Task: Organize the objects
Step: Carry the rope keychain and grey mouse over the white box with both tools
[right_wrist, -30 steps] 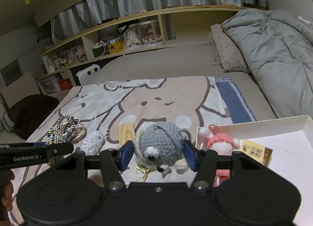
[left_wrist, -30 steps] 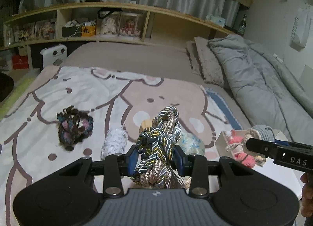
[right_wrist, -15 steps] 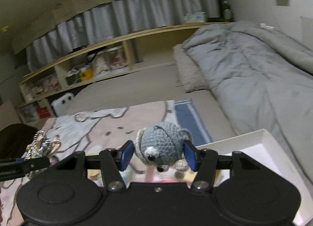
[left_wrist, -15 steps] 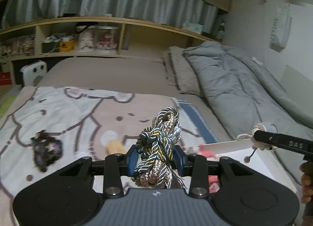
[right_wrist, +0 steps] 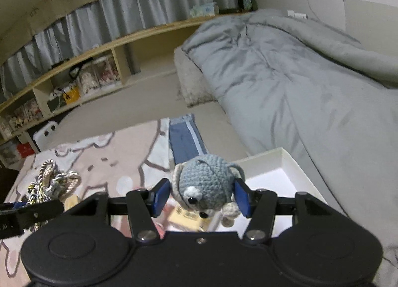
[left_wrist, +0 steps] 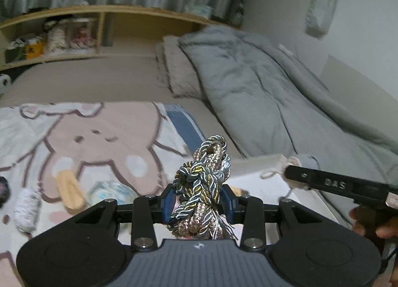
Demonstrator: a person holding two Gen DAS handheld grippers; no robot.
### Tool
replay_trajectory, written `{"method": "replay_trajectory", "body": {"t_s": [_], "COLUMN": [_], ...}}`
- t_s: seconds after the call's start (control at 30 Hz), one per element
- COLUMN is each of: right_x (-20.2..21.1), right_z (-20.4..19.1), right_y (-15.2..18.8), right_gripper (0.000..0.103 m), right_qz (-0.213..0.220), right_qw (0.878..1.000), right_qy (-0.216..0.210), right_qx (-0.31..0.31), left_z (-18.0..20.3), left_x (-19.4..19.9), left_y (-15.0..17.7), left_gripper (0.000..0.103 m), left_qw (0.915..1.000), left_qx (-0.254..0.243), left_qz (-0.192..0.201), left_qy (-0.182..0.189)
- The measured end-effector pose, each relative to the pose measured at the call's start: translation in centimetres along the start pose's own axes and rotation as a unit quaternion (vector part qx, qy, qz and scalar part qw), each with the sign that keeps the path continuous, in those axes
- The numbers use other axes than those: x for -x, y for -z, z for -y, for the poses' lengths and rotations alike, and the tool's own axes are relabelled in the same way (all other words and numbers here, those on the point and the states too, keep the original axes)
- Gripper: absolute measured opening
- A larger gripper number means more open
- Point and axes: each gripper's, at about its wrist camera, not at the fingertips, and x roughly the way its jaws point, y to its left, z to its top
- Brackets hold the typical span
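Note:
My left gripper (left_wrist: pixel 197 200) is shut on a bundle of twisted gold, grey and blue cord (left_wrist: pixel 204 180), held above the bear-print blanket (left_wrist: pixel 99 137). My right gripper (right_wrist: pixel 201 196) is shut on a grey crocheted animal toy (right_wrist: pixel 205 182), held over the near part of a white box (right_wrist: pixel 278 165). The box also shows in the left wrist view (left_wrist: pixel 261 162), with the right gripper's finger (left_wrist: pixel 335 185) and the toy (left_wrist: pixel 302 162) above its edge. A yellow card packet (right_wrist: pixel 185 218) lies in the box under the toy.
On the blanket lie a wooden stick (left_wrist: pixel 69 190), a white fuzzy roll (left_wrist: pixel 27 207) and a pale blue-white ball (left_wrist: pixel 109 190). A grey duvet (right_wrist: pixel 298 75) fills the right side. Wooden shelves (right_wrist: pixel 87 73) run along the back.
Both grippers have swung right with their loads; the right gripper with the toy now hangs over the white box, and the left gripper is closer to the box.

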Motion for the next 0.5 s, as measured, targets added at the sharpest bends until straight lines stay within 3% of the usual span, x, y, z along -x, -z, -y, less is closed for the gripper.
{"method": "replay_trajectory", "body": {"t_s": [0.37,0.5], "right_x": [-1.8,-2.1], "right_z": [0.9,0.3], "right_y": [2.5,3.3], "right_gripper": [0.058,0.058], "right_qz": [-0.104,-0.127], "right_qw": [0.994,0.99], "right_qy": [-0.034,-0.047], "right_qx": [0.023,0.04], "left_z": [1.2,1.3], "left_x": [-3.2,-3.7], "left_y": [4.8,5.9], "left_gripper": [0.04,0.04], "left_qw": [0.9939,0.9903], "left_qx": [0.058,0.085], "left_qz": [-0.093,-0.109], "left_qy": [-0.006,-0.016]}}
